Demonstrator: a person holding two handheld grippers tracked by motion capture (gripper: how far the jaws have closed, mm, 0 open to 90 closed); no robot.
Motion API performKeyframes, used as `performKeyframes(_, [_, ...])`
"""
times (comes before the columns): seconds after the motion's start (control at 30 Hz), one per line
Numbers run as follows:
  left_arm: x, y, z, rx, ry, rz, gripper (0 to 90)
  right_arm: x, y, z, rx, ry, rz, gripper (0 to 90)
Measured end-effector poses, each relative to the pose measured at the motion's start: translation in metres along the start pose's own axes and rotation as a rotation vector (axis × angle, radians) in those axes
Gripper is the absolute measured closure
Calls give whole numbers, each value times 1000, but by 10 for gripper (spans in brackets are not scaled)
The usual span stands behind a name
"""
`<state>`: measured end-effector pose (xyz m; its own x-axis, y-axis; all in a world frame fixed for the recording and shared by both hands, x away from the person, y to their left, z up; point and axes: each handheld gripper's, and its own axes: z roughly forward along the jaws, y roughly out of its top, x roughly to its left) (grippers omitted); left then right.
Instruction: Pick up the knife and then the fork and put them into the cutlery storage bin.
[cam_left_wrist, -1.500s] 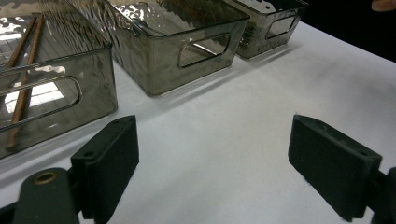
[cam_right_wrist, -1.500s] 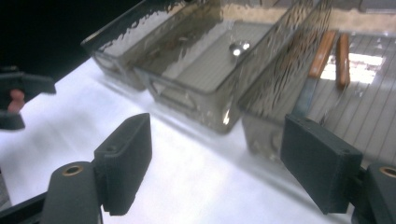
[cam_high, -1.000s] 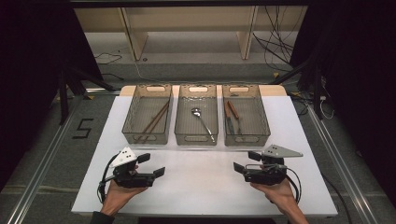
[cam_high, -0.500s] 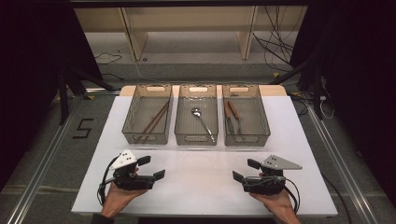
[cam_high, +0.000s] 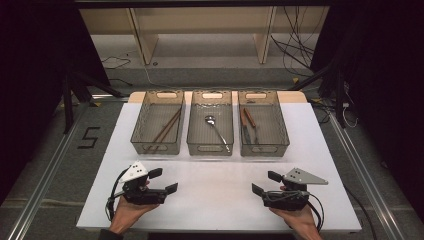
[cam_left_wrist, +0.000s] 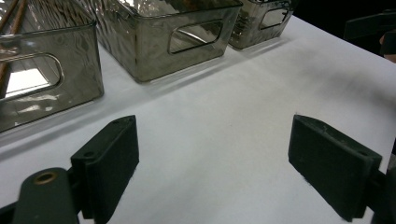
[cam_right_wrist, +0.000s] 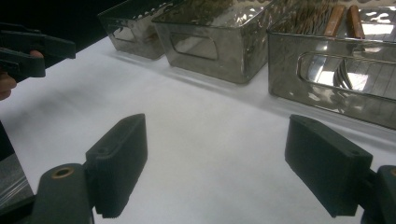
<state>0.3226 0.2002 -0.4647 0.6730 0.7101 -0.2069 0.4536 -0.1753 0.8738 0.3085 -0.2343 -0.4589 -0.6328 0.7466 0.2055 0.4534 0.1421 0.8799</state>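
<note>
Middle bin (cam_high: 210, 146) (spoon inside) well beyond both spread grippers (cam_high: 163, 181).

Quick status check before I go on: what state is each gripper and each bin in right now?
Left gripper: open, holds nothing, low over the table.
Right gripper: open, holds nothing.
Left bin: upright, holds brown sticks.
Middle bin: upright, holds a spoon.
Right bin: upright, holds brown-handled utensils.
</note>
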Motion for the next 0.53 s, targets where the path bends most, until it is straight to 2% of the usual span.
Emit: performKeyframes(0.53, [1, 0, 0, 2, 1, 1, 159, 2, 0, 0, -2, -1, -10, 217])
